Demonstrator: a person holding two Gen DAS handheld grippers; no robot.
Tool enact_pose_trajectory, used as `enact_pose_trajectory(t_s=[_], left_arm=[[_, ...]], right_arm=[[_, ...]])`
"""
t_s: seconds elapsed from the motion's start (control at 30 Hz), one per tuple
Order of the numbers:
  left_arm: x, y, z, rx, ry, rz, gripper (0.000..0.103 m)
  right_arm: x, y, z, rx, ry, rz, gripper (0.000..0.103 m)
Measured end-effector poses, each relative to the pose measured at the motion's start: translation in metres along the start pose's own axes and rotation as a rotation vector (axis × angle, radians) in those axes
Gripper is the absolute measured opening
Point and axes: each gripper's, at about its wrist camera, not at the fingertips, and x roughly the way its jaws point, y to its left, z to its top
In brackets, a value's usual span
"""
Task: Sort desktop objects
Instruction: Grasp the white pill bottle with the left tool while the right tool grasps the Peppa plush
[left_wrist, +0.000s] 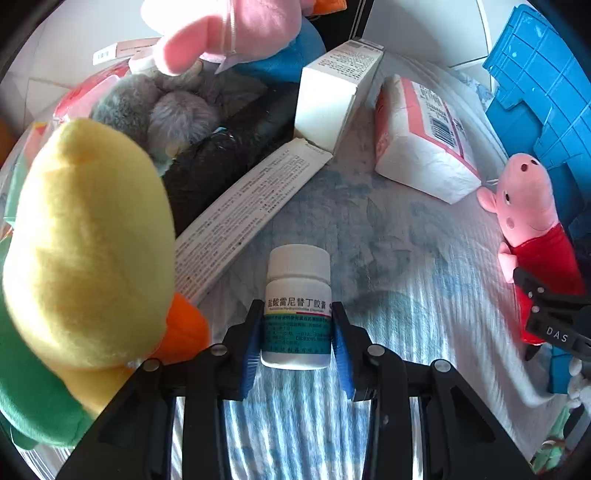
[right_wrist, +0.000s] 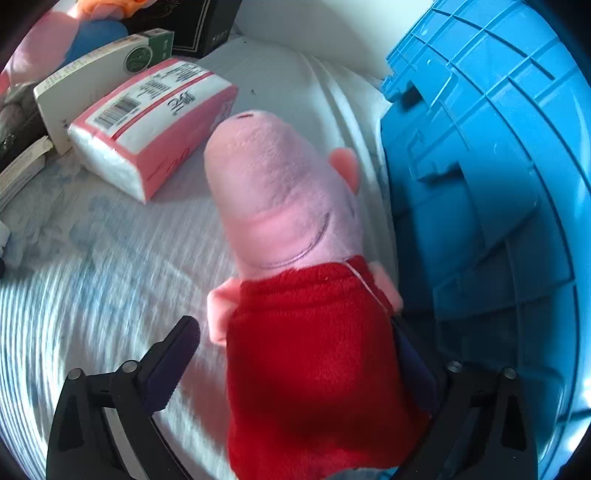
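In the left wrist view my left gripper (left_wrist: 297, 328) is shut on a white medicine bottle (left_wrist: 297, 295) with a green label, held upright over the blue-and-white cloth (left_wrist: 388, 258). In the right wrist view my right gripper (right_wrist: 295, 332) stands around a pink pig plush in a red dress (right_wrist: 295, 258). Its left finger (right_wrist: 173, 354) stands apart from the plush and its right finger is mostly hidden behind it. The same plush (left_wrist: 532, 229) and the right gripper's body (left_wrist: 554, 317) show at the right of the left wrist view.
A blue plastic crate (right_wrist: 498, 184) stands right of the plush, also in the left wrist view (left_wrist: 546, 92). A pink tissue pack (left_wrist: 424, 140), a white box (left_wrist: 336, 92), a long flat box (left_wrist: 243, 218) and a yellow plush (left_wrist: 85, 251) lie around.
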Motion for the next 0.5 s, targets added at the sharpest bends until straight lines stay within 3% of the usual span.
enact_pose_trajectory(t_s=[0.03, 0.07, 0.17, 0.23, 0.27, 0.33, 0.5], left_arm=[[-0.005, -0.001, -0.002, 0.001, -0.013, 0.001, 0.034], [-0.010, -0.001, -0.003, -0.007, -0.024, -0.005, 0.034], [-0.023, -0.001, -0.005, -0.022, -0.058, -0.021, 0.034], [-0.028, -0.001, -0.007, -0.012, -0.064, -0.020, 0.034], [-0.028, -0.002, -0.008, -0.004, -0.059, -0.019, 0.034], [-0.025, -0.001, -0.008, -0.002, -0.045, -0.011, 0.034], [-0.014, 0.000, -0.013, -0.005, -0.015, -0.026, 0.034]], right_arm=[[-0.005, 0.001, -0.002, -0.006, -0.015, -0.016, 0.075], [-0.012, 0.000, -0.005, -0.011, -0.033, -0.024, 0.071], [-0.037, -0.006, -0.010, 0.013, -0.066, 0.078, 0.066], [-0.039, -0.007, -0.010, 0.015, -0.074, 0.089, 0.070], [-0.033, -0.005, -0.008, -0.001, -0.059, 0.054, 0.083], [-0.015, -0.003, -0.009, -0.009, -0.003, 0.025, 0.095], [0.000, 0.008, -0.015, -0.058, -0.012, -0.073, 0.094]])
